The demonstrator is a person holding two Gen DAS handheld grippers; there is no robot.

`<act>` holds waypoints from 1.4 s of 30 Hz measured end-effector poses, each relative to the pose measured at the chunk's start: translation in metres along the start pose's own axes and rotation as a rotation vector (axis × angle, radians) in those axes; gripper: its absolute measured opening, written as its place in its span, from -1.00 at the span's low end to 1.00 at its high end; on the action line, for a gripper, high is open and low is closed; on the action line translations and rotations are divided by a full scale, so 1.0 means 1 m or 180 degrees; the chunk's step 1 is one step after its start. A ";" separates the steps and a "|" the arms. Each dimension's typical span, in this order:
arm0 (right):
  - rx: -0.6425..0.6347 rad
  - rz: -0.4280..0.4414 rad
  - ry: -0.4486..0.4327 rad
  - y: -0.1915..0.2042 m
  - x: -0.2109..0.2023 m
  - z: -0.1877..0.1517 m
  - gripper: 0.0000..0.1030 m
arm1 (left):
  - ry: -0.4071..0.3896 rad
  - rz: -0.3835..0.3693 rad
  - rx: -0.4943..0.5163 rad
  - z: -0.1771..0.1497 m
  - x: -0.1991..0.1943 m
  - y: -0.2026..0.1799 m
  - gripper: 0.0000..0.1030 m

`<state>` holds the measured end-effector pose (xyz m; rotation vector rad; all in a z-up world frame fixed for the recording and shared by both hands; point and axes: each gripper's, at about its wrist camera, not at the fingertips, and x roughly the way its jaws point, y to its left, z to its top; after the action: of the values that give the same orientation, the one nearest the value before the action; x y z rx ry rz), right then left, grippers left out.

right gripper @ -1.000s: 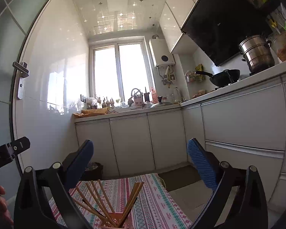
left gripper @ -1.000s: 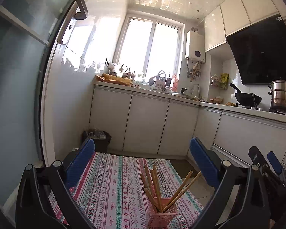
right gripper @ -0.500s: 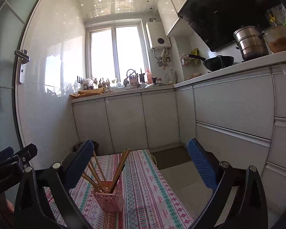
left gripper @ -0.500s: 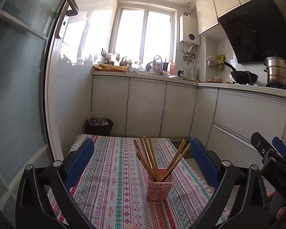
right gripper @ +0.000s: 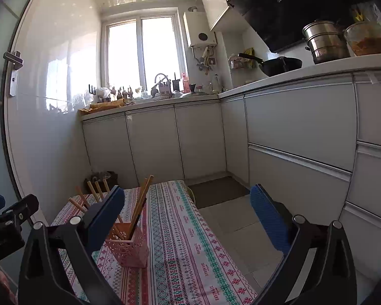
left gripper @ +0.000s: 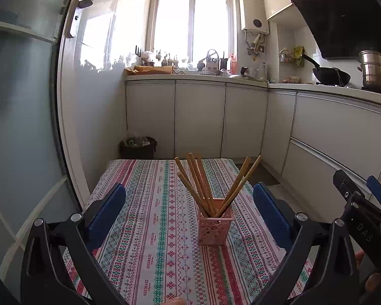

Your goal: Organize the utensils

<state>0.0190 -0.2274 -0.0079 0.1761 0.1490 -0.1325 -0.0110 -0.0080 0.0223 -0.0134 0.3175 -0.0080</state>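
Two grippers held over a pink holder of chopsticks on a patterned desk
Several wooden chopsticks fan out of a square pink lattice holder standing upright on the striped tablecloth of the desk. Left gripper: blue-padded fingers spread wide, empty, framing the holder from above. Right gripper: fingers likewise spread, empty; its left pad hides part of the chopsticks and the holder's near corner in the right wrist view. Holder's mesh detail and the exact chopstick count are hard to make out; the desk's near edge is cut off
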 end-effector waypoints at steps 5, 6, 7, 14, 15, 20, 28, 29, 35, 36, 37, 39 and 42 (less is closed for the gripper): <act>-0.0071 -0.0032 0.0037 0.001 0.002 -0.002 0.87 | -0.0005 0.0005 -0.0026 0.001 -0.001 0.000 0.86; -0.0069 -0.0033 0.0048 0.001 0.002 -0.002 0.87 | 0.0004 0.0002 -0.0031 0.002 -0.001 0.000 0.86; -0.0060 -0.0031 0.0052 0.000 0.002 -0.001 0.87 | 0.0017 -0.0005 -0.0035 0.002 -0.001 0.000 0.86; -0.0027 -0.0025 0.0047 0.004 -0.004 0.007 0.87 | 0.0004 -0.0003 -0.0076 0.004 -0.006 0.001 0.86; -0.0024 -0.0016 0.0042 0.005 -0.006 0.009 0.87 | -0.0003 0.0002 -0.0082 0.005 -0.008 0.001 0.86; 0.0004 0.0021 0.0012 0.006 -0.017 0.016 0.87 | -0.0051 0.0037 -0.0142 0.010 -0.017 0.004 0.86; -0.0031 0.0036 0.0153 0.008 -0.024 0.023 0.87 | -0.0059 0.0076 -0.0127 0.014 -0.025 0.003 0.86; -0.0042 0.0031 0.0159 0.008 -0.025 0.023 0.87 | -0.0070 0.0072 -0.0135 0.015 -0.026 0.003 0.86; -0.0082 -0.0011 0.0198 0.005 -0.032 0.028 0.87 | -0.0105 0.0052 -0.0159 0.020 -0.033 -0.001 0.86; -0.0083 -0.0017 0.0203 0.004 -0.033 0.029 0.87 | -0.0103 0.0037 -0.0161 0.020 -0.034 -0.002 0.86; -0.0082 -0.0025 0.0204 0.003 -0.034 0.029 0.87 | -0.0106 0.0027 -0.0155 0.020 -0.034 -0.003 0.86; -0.0079 -0.0038 0.0203 0.000 -0.036 0.030 0.87 | -0.0122 0.0010 -0.0138 0.021 -0.037 -0.007 0.86; -0.0069 -0.0053 0.0199 -0.003 -0.039 0.031 0.87 | -0.0132 -0.0017 -0.0132 0.021 -0.038 -0.010 0.86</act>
<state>-0.0151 -0.2310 0.0279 0.1576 0.2141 -0.1419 -0.0407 -0.0177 0.0546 -0.0556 0.2761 -0.0063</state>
